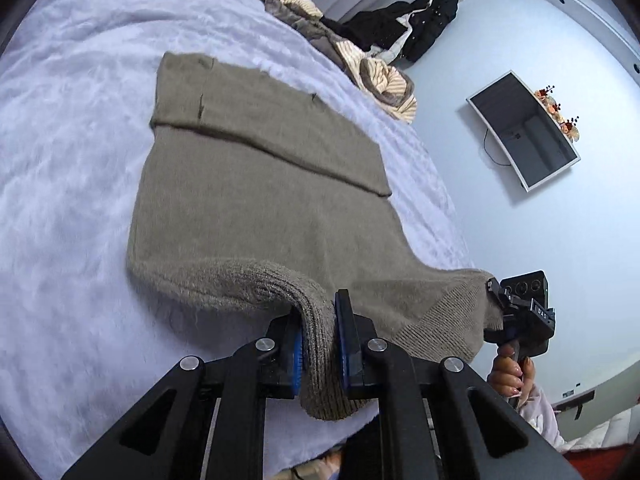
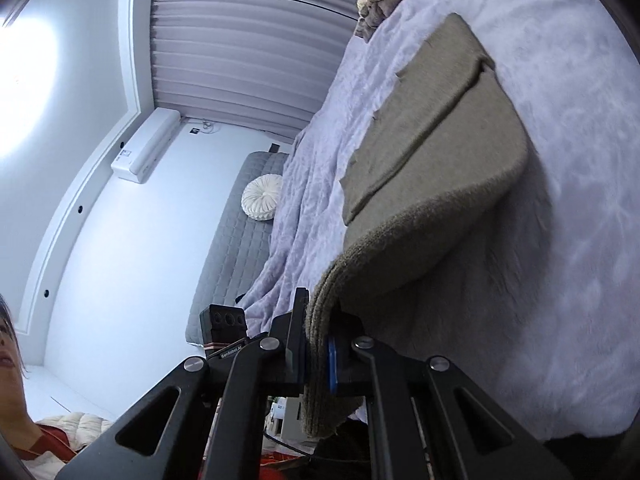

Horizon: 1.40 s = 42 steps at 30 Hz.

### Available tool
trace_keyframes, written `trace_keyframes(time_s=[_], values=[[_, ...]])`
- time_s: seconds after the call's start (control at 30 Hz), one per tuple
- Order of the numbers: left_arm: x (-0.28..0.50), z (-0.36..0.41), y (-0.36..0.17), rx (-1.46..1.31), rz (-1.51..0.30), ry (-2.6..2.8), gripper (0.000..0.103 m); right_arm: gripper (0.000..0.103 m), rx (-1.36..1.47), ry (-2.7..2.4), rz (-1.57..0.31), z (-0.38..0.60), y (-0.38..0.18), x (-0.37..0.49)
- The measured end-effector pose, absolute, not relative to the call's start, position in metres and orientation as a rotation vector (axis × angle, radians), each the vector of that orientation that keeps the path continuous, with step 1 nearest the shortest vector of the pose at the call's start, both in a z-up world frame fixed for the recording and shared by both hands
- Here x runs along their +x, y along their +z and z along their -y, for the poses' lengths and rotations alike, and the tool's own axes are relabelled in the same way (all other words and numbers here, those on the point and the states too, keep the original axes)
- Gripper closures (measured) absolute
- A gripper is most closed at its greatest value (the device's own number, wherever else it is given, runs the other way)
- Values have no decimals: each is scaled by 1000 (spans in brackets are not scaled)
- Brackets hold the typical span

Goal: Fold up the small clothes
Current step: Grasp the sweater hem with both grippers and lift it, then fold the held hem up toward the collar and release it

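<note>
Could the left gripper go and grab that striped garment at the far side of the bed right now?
Probably not as things stand. The left gripper is shut on the ribbed hem of the taupe sweater, and the striped garment lies beyond the whole sweater, at the far side of the bed. It would have to let go first.

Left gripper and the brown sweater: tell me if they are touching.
Touching. The left wrist view shows the left gripper with its jaws closed on the ribbed hem of the brown sweater, fabric pinched between the blue pads.
</note>
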<state>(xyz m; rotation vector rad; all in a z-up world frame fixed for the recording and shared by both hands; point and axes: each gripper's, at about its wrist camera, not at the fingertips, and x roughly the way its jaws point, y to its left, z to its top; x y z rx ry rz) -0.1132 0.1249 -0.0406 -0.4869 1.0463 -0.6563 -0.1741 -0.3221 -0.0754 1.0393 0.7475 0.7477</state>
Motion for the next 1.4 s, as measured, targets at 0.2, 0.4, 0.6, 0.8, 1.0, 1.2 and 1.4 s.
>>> trace_keyframes(time_s=[0.2,0.4,0.6,0.8,1.0,1.2,1.4], values=[[-41,-121,-8,-444,-955,-624,88,95,1010,757,-687,337,-45,-104],[60,-101,6,-392,-894,-583,88,95,1000,726,-661,353,-23,0],[162,-85,-32,-368,-928,-493,88,95,1106,639,-694,367,-50,114],[208,-78,-96,-357,-1018,-399,88,95,1117,465,-836,371,-126,180],[211,-85,-113,-382,-1034,-378,74,91,1191,410,-868,379,-160,193],[202,-91,-74,-318,-915,-324,49,30,1241,484,-717,386,-126,192],[181,-98,-43,-238,-801,-321,13,36,1104,452,-719,385,-93,175]])
